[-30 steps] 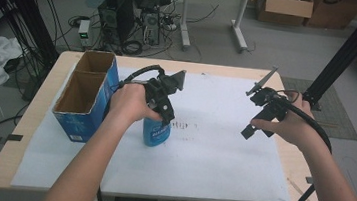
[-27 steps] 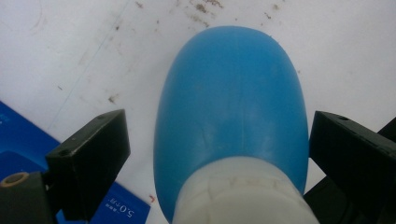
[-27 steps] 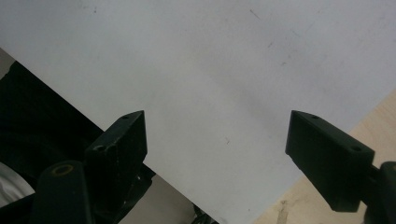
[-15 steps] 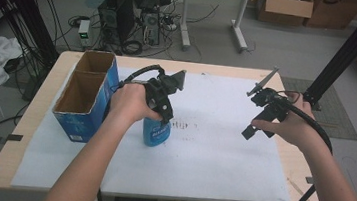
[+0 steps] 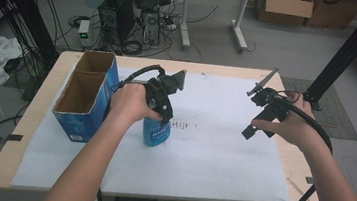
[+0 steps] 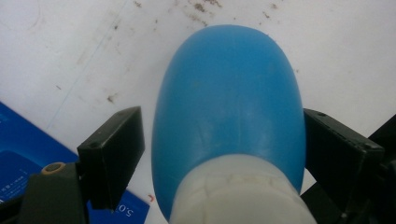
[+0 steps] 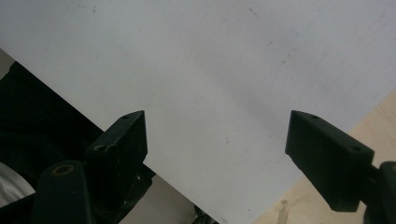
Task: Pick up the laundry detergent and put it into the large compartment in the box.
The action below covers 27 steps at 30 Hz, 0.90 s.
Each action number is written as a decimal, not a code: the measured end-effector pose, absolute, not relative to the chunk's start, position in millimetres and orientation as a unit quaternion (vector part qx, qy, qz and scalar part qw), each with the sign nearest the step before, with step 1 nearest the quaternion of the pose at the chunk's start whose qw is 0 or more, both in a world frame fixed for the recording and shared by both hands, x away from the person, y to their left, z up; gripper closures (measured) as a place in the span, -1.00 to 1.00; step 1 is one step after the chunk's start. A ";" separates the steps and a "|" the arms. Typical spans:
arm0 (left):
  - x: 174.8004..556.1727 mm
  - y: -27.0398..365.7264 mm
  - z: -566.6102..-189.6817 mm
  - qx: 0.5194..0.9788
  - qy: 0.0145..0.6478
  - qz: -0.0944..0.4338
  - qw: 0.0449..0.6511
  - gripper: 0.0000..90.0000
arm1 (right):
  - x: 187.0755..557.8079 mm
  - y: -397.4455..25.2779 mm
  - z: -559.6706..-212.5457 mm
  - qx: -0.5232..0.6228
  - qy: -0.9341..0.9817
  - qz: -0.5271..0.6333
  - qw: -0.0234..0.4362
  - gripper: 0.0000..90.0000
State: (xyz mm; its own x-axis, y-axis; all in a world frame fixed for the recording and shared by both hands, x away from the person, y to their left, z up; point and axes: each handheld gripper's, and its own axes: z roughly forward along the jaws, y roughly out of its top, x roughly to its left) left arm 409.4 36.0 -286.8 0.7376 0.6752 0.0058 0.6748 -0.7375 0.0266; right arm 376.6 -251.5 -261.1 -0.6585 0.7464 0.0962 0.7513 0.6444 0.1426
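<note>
The smooth, rounded blue plastic bottle (image 6: 229,107) stands upright, white neck up, between the spread jaws of the left gripper (image 6: 224,154), right jaw touching. The right gripper (image 7: 217,144) gapes over white paper (image 7: 210,60).

Even, soft indoor light; faint shadows; mild blur; slight edge distortion

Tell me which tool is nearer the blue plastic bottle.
Left. The left tool straddles the blue plastic bottle; the right tool hangs well off to its right over the white sheet.
</note>
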 end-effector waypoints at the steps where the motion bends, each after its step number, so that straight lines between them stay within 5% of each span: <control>1: 409.4 35.9 -286.8 0.932 0.362 0.008 0.012 -0.58 | 376.5 -251.5 -261.0 -0.413 -0.907 -0.085 0.015 -0.53; 27: 409.3 36.9 -286.8 0.932 0.364 0.007 0.010 -0.43 | 375.6 -252.2 -260.3 -0.414 -0.906 -0.086 0.015 -0.53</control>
